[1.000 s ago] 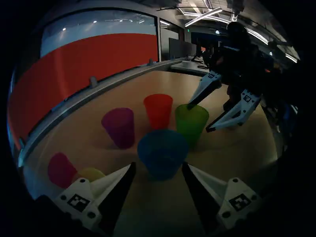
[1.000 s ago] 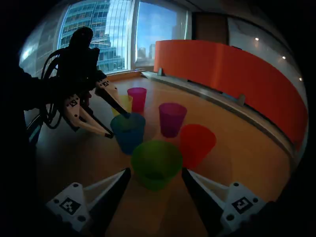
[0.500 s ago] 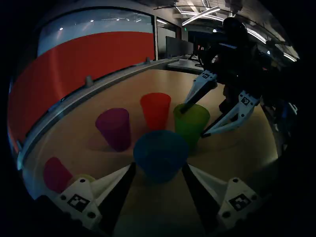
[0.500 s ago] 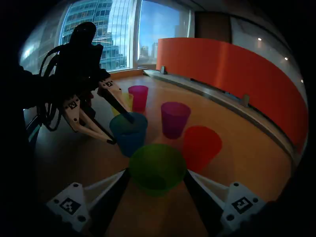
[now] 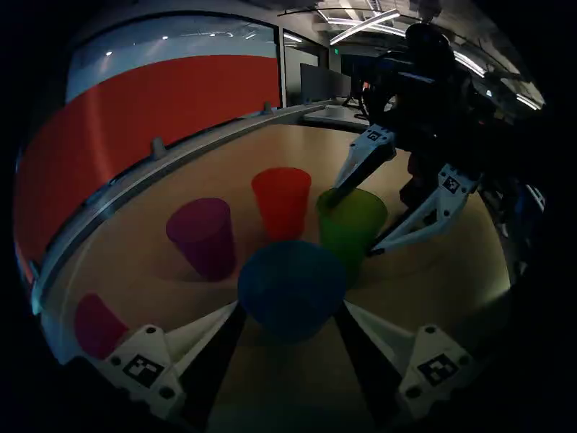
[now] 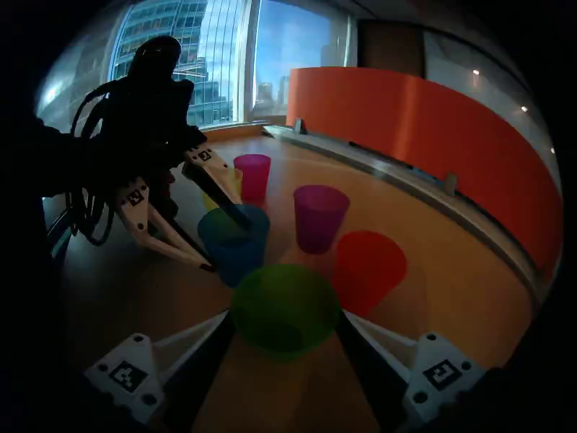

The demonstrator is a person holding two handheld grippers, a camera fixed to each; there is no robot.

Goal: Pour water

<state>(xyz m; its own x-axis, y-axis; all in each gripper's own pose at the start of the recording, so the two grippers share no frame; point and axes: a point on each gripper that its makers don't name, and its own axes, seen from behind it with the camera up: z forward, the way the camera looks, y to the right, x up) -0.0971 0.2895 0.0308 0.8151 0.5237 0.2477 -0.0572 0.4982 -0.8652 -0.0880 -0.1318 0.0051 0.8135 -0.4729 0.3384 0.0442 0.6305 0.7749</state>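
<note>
The left tongs (image 5: 288,309) are spread wide with the blue cup (image 5: 292,289) standing upright between their fingers, and the right tongs (image 6: 285,317) are spread in the same way around the green cup (image 6: 285,296). Neither pair can be seen pressing on its cup. The two cups stand just beside each other, so each pair of tongs faces the other across its own cup. That looks like the set-up for a pour: one cup to be lifted and tipped, the other steadied or left to receive. I cannot tell whether either cup holds water.

Just beyond the blue cup, seen from the left tongs, stand a red cup (image 5: 281,198) and a purple cup (image 5: 202,234), both upright and apart from each other. A pink cup (image 6: 252,173) stands farther off, past the left tongs in the right gripper view.

Everything rests on a pale wooden surface (image 6: 447,289). It ends at a low rail under a long orange partition (image 6: 447,123). Tall windows (image 6: 216,65) show city towers, and ceiling light strips (image 5: 360,25) run over a dim office.
</note>
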